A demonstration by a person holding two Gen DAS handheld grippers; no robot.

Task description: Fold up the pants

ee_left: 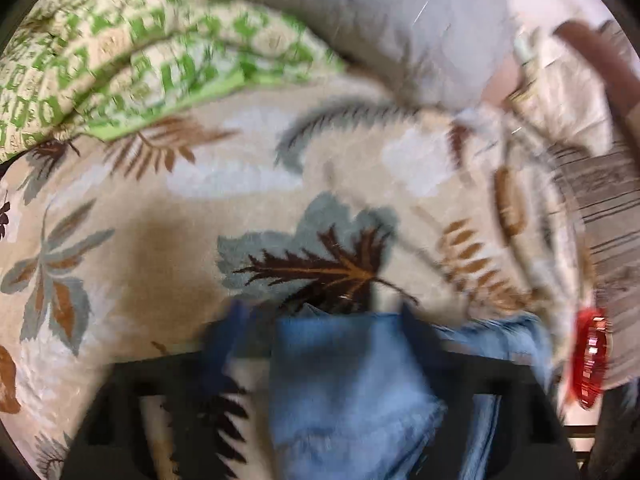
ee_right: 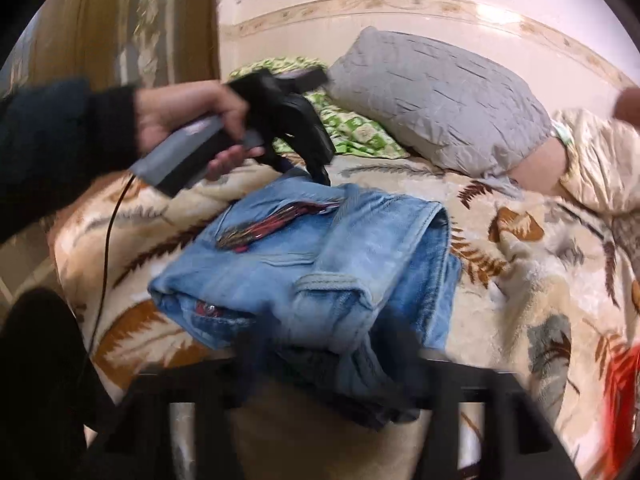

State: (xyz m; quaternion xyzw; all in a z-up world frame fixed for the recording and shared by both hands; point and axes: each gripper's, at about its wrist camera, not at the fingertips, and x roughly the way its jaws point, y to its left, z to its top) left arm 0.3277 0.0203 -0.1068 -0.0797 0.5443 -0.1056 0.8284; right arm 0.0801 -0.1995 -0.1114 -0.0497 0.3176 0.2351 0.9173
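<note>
Denim pants [ee_right: 320,264], light blue, lie folded into a thick bundle on a leaf-patterned blanket [ee_right: 540,264] that covers the bed. A dark-and-red strip shows on the top layer. The left gripper [ee_right: 308,168] hangs over the far edge of the bundle, pointing steeply down, gripped by a hand [ee_right: 188,120] whose dark sleeve comes in from the left edge of the right wrist view. In its own view its blurred blue fingers [ee_left: 224,344] stand wide apart with denim lying between them; no pad visibly presses the cloth. The right gripper [ee_right: 332,364] sits at the bundle's near edge, angled downward, its fingers spread wide and blurred over the hem. Behind the pants, a grey pillow [ee_right: 436,100] and a green-patterned quilt [ee_left: 120,52] rest against the wall.
</note>
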